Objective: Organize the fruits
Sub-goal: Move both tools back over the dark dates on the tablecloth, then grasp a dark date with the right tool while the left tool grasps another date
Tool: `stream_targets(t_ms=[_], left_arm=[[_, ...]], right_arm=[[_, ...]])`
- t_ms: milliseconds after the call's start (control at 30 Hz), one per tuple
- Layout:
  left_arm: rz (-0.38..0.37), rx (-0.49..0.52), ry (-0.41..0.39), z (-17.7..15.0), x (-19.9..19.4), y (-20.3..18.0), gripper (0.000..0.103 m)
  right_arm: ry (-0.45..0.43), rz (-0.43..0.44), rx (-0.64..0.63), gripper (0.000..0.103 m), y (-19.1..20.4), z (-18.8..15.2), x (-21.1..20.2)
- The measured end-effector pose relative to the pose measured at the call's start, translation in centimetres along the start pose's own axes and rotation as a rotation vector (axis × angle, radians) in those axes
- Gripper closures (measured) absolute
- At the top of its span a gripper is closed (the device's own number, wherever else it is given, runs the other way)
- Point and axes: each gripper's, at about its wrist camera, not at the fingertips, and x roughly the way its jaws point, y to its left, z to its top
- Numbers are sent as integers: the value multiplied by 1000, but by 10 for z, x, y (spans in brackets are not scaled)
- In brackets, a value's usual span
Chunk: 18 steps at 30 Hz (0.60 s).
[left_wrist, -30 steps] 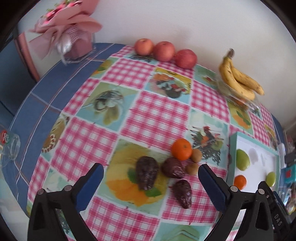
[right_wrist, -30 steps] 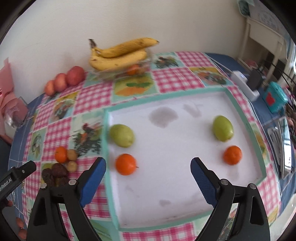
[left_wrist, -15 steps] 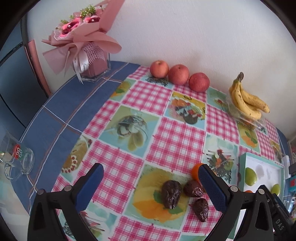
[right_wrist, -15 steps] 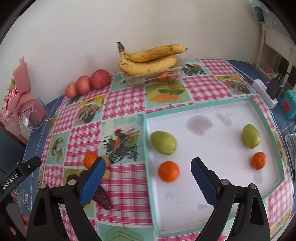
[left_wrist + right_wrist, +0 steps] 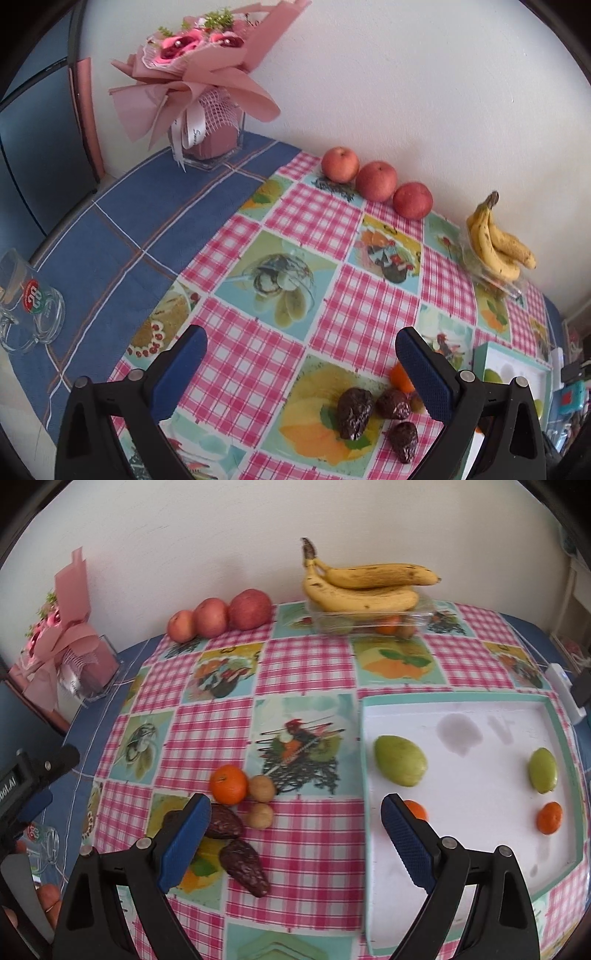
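1. While both tools hang above the checked tablecloth (image 5: pixel 306 834), the left gripper (image 5: pixel 301 373) and the right gripper (image 5: pixel 295 836) are spread wide, gripping nothing.
2. A loose cluster lies on the cloth just left of the white tray (image 5: pixel 480 853): one orange (image 5: pixel 228 784), two small brown fruits (image 5: pixel 261 788) and three dark wrinkled fruits (image 5: pixel 243 867).
3. The tray holds two green fruits (image 5: pixel 400 760) and two oranges (image 5: pixel 549 818).
4. Three apples (image 5: pixel 375 181) and a banana bunch (image 5: pixel 364 589) line the wall.
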Motion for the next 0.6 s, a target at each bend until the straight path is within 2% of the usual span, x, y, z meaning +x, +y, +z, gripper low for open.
stream_targets(t_ms=[100, 233, 367, 600], left_arm=[[-8, -1, 9, 0, 2, 1, 0], [-51, 2, 73, -3, 13, -1, 0], [-17, 46, 133, -11, 27, -8, 0], [-14, 59, 221, -24, 50, -11, 1]], right_arm=[[9, 19, -24, 9, 10, -2, 5], [32, 19, -61, 10, 19, -6, 13], [92, 12, -76, 10, 22, -14, 27], [178, 32, -133, 24, 33, -30, 45]])
